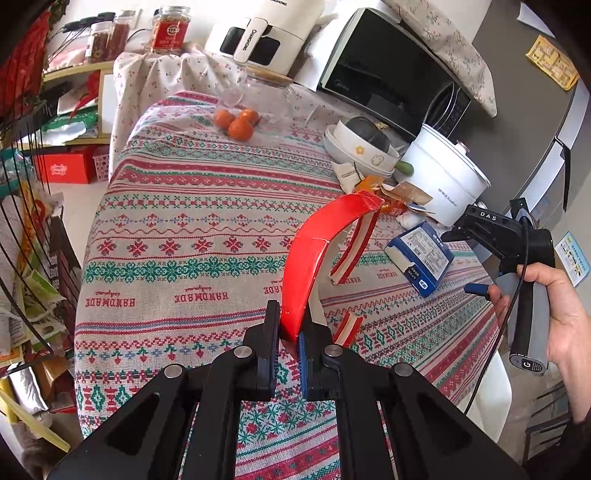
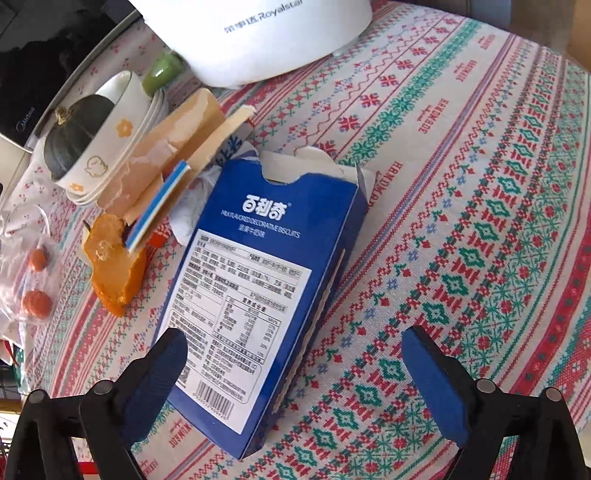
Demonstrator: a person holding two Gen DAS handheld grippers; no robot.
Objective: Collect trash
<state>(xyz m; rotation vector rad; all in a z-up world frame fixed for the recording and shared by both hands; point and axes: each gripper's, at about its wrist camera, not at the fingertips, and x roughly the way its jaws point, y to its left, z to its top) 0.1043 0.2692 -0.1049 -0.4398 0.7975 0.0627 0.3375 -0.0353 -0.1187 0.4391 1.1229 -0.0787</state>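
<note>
A woven tablecloth (image 1: 177, 236) with red and green cross-stitch bands covered the table. On it lay a flat blue cardboard biscuit box (image 2: 255, 280), under the right gripper (image 2: 295, 373), whose blue-padded jaws stood spread. The left gripper (image 1: 290, 354) pinched a glossy red curved torn carton (image 1: 314, 258), lifted off the cloth.

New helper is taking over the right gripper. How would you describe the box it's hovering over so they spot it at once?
Find the big white electric cooker at the edge of the patterned tablecloth. Just in front of it, beside a heap of torn cardboard scraps and orange peel, lies a flat blue biscuit box. It alone is blue, with a white printed label and a torn-open top.
</note>
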